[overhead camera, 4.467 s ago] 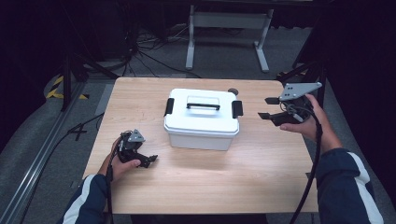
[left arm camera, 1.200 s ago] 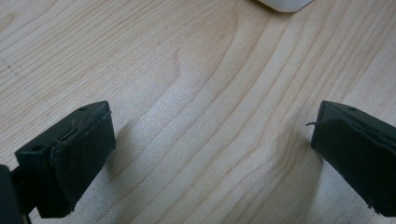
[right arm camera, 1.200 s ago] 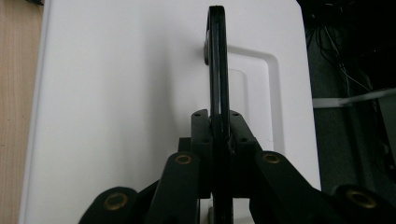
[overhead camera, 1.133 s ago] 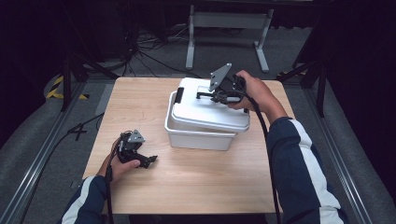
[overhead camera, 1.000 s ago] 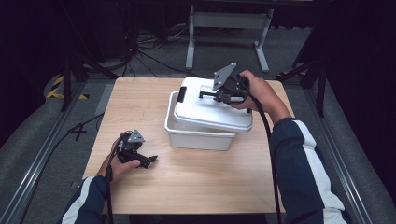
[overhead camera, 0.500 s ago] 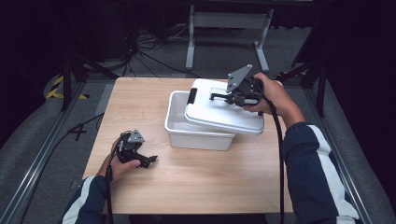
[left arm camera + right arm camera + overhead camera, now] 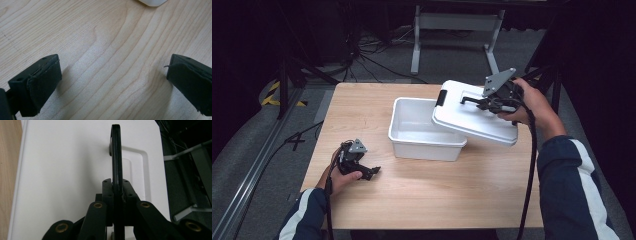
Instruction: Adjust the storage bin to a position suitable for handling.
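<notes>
high view: right tongs (image 7: 490, 103) clamped on lid (image 7: 472, 117) by its black handle (image 7: 469, 99), lid tilted, hiding the open white box's (image 7: 424, 131) right rim; left tongs (image 7: 371, 172) rest on counter (image 7: 422, 195), well left of box | left gripper view: jaws wide apart, nothing between; box corner (image 7: 152, 2) cut off beyond | right gripper view: handle (image 7: 116, 150) pinched edge-on; counter strip (image 7: 10, 170) left of lid (image 7: 65, 170)

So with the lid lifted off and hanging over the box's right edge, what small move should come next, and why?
Probably carry the lid a little further right and lower it onto the bare table. The right gripper is shut on the lid's black handle, the lid is tilted and overlaps the open box, and the left gripper rests open on the table.
</notes>
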